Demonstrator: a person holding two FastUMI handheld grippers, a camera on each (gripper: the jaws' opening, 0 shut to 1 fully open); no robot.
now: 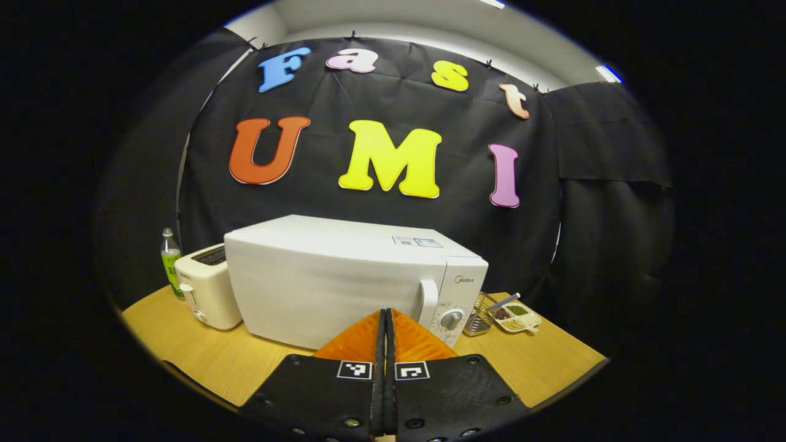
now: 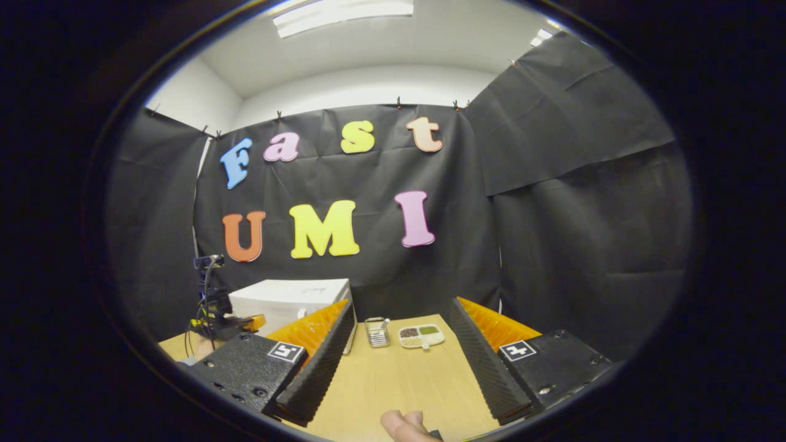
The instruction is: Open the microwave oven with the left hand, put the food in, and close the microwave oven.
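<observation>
The white microwave (image 1: pixel 344 276) stands shut on the wooden table (image 1: pixel 202 362), its door handle (image 1: pixel 428 301) and dial (image 1: pixel 451 319) at its right end. My left gripper (image 1: pixel 385 314) hovers shut just in front of the door, holding nothing. The food, a small white divided dish (image 1: pixel 521 317) of grains and beans, lies to the right of the microwave. In the right gripper view that dish (image 2: pixel 420 336) sits ahead, framed by the wide open fingers of my right gripper (image 2: pixel 402 304), well short of it. The microwave (image 2: pixel 288 301) is at the left there, with the other gripper (image 2: pixel 221 316) before it.
A cream toaster (image 1: pixel 206 285) and a green-labelled bottle (image 1: pixel 170 261) stand left of the microwave. A small wire basket (image 1: pixel 479 319) sits beside the dish, also seen as the basket (image 2: pixel 376 331). A thumb (image 2: pixel 402 425) shows at the bottom edge.
</observation>
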